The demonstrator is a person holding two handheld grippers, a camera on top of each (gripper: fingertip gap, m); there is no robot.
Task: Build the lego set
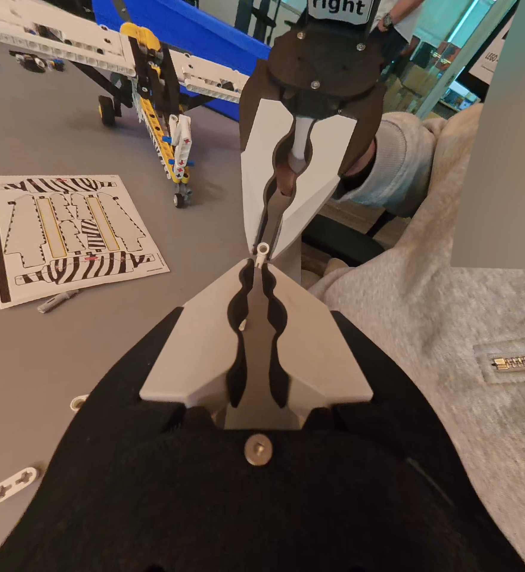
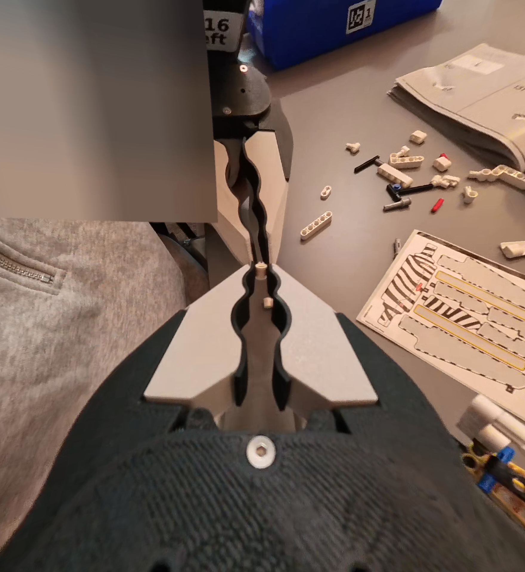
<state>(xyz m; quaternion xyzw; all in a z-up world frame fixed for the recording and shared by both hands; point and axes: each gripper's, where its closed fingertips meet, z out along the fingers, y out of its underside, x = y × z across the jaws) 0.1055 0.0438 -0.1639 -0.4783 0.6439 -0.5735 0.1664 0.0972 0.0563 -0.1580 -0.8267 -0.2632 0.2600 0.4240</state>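
My left gripper (image 1: 257, 263) and right gripper (image 2: 260, 268) meet tip to tip above the table edge. Between the tips is a small white connector (image 1: 262, 250) with a ring end; it also shows in the right wrist view (image 2: 260, 270) as a short peg. Both grippers look shut on it, the left on its stem and the right at its ring end. The right gripper (image 1: 262, 243) comes down from the top of the left wrist view. The left gripper (image 2: 259, 257) comes down from the top of the right wrist view. A partly built white, yellow and black plane model (image 1: 149, 77) stands at the far left.
A zebra-striped sticker sheet (image 1: 63, 235) lies on the grey table (image 1: 208, 216); it also shows in the right wrist view (image 2: 456, 325). There is an instruction booklet (image 2: 471, 93), loose white, black and red pieces (image 2: 410, 173), and a blue bin (image 2: 332, 31). A person in a grey hoodie (image 1: 440, 340) sits close by.
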